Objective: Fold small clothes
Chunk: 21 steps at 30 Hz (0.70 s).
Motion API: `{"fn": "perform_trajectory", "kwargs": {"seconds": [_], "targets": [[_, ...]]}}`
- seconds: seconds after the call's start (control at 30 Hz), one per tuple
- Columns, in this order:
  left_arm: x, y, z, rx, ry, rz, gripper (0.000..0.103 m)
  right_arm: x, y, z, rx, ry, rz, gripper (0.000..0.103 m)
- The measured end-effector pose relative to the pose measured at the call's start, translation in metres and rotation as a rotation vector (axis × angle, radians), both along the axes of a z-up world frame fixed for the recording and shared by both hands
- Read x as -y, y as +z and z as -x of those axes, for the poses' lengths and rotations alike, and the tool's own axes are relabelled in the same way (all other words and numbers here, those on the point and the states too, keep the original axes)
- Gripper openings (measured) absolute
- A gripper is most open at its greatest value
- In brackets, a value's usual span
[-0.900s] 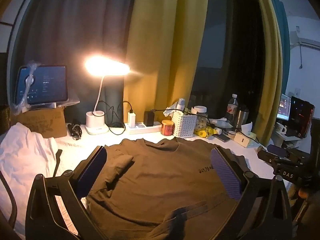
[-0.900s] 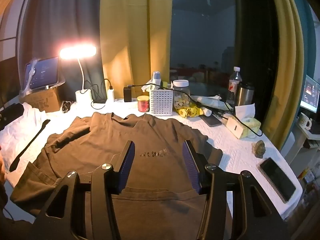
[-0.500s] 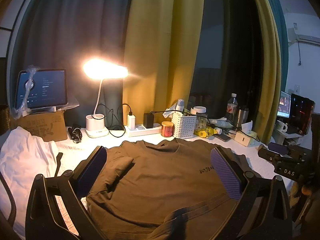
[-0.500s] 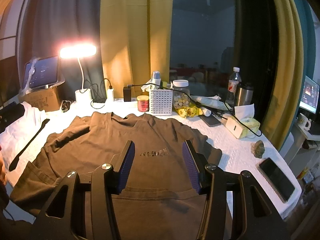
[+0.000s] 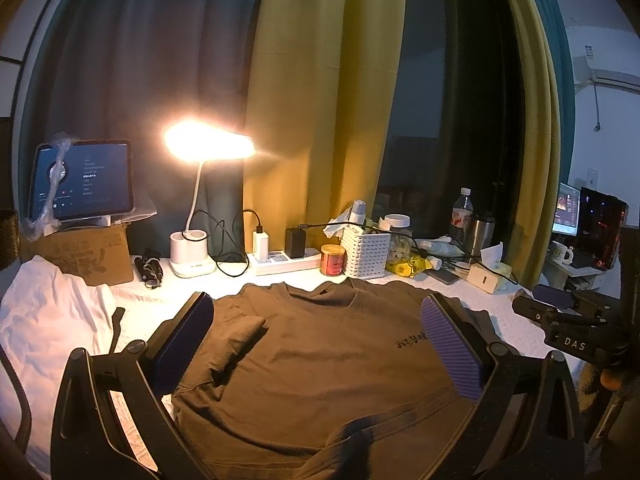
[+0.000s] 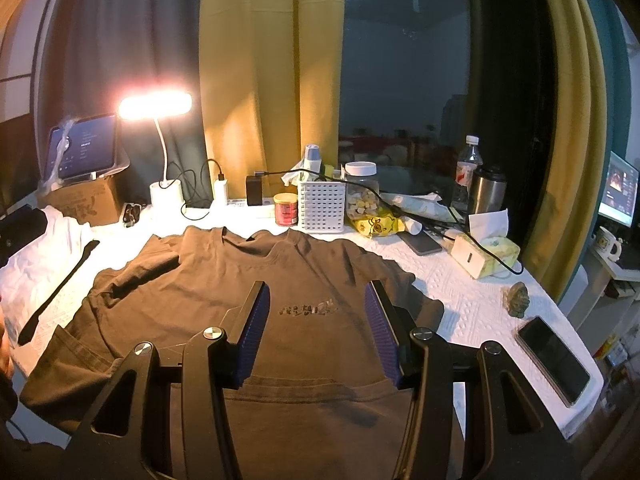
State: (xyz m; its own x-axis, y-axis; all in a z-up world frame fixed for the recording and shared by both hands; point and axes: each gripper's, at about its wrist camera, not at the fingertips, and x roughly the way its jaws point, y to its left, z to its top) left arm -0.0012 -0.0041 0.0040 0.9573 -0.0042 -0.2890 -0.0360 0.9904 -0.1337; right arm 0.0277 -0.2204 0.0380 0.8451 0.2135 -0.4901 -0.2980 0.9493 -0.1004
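A dark brown T-shirt (image 5: 320, 360) (image 6: 224, 292) lies spread face up on the white-covered table, collar toward the lamp, small print on the chest. Its left sleeve is folded in over the body. My left gripper (image 5: 316, 336) hovers above the shirt's lower half, jaws wide open, nothing between them. My right gripper (image 6: 316, 320) hangs over the shirt near the chest print, jaws partly apart and holding nothing. The right gripper's body also shows at the right edge of the left wrist view as a black block (image 5: 568, 332).
A white garment (image 5: 48, 320) lies left of the shirt with a black strap (image 6: 56, 292) beside it. Along the back stand a lit desk lamp (image 5: 192, 248), tablet on a cardboard box (image 5: 80, 192), power strip, red tin, white basket (image 6: 322, 208), jar, bottles, tissue box. A phone (image 6: 554, 360) rests at the right edge.
The left wrist view has tipped slightly, so the table sits a little lower in frame. The shirt and right gripper have not moved.
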Motion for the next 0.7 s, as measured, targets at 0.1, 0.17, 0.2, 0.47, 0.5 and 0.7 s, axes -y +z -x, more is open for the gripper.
{"fn": "perform_trajectory", "kwargs": {"seconds": [0.1,0.17,0.2,0.47,0.5,0.7], "targets": [[0.003,0.0,0.001,0.01,-0.002,-0.008,0.102,0.001,0.0,0.0,-0.001,0.001,-0.001,0.052],[0.004,0.0,0.001,0.01,-0.003,-0.005,0.102,0.001,0.0,-0.001,-0.003,0.001,0.0,0.052],[0.004,-0.001,0.001,0.011,-0.003,0.003,0.102,0.001,0.0,-0.001,-0.004,0.0,0.0,0.052],[0.01,0.001,-0.006,-0.005,-0.01,-0.074,0.102,0.005,-0.004,-0.007,-0.018,-0.009,-0.006,0.052],[0.011,0.001,-0.008,-0.022,-0.011,-0.074,0.102,0.006,-0.004,-0.008,-0.019,-0.01,-0.007,0.052],[0.014,-0.002,-0.02,-0.077,-0.014,-0.06,0.102,0.01,-0.009,-0.018,-0.03,-0.012,-0.016,0.052]]}}
